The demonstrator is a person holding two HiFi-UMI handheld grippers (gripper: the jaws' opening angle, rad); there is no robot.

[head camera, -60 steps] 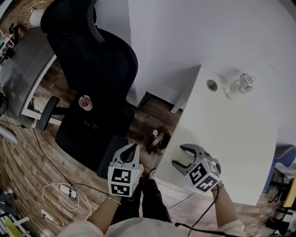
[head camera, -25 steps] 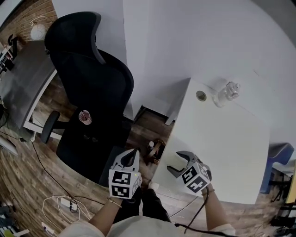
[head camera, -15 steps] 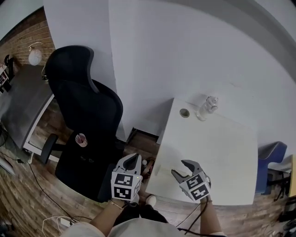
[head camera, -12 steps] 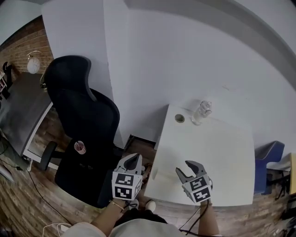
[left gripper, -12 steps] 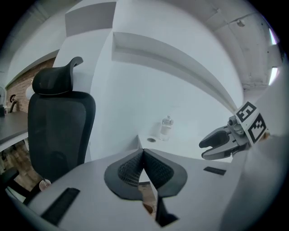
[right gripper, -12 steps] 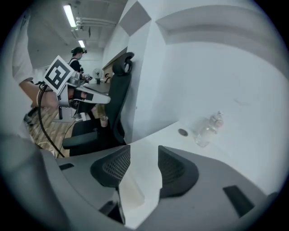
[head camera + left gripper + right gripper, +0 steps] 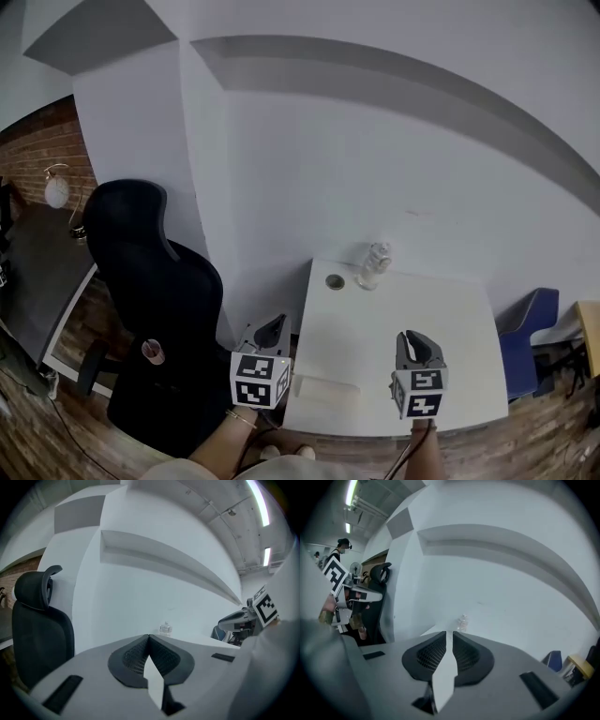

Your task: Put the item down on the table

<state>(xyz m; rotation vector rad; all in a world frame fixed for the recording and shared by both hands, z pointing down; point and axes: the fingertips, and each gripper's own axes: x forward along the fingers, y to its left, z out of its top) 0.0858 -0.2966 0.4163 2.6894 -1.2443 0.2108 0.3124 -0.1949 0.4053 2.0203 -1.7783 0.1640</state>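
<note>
At twelve o'clock on the white table [image 7: 450, 309], close to its far edge and just short of the wall [image 7: 375, 169], your clear glass item [image 7: 373, 265] stands upright, well apart from both grippers. A small round piece [image 7: 335, 281] lies just beside it at nine o'clock, near the table's far left corner.

From the item back to your near edge the tabletop is bare and gives broad room. Only a faint pale patch shows near the edge at seven o'clock, and what it is cannot be made out.

Your right gripper [image 7: 416, 337] hangs over the near part of the table at five o'clock. Its jaws have just been closing and are now all but together, with nothing between them. Your left gripper [image 7: 275, 323] is off the table's left edge at eight o'clock. Its tips meet and it holds nothing.

The black office chair [image 7: 159, 309] crowds the left side, with a cup [image 7: 152, 352] on its seat. A blue seat [image 7: 521, 328] sits off the right edge at three o'clock.

Both gripper views show the item small and far off, straight ahead above the jaw tips. Its shape blurs there, and you read it better from the head view. The left gripper view alone shows the ceiling lights [image 7: 260, 503]. The right gripper view alone shows a yellow object [image 7: 581, 665], cut off at the lower right, and a distant person [image 7: 340, 550] at the far left.
</note>
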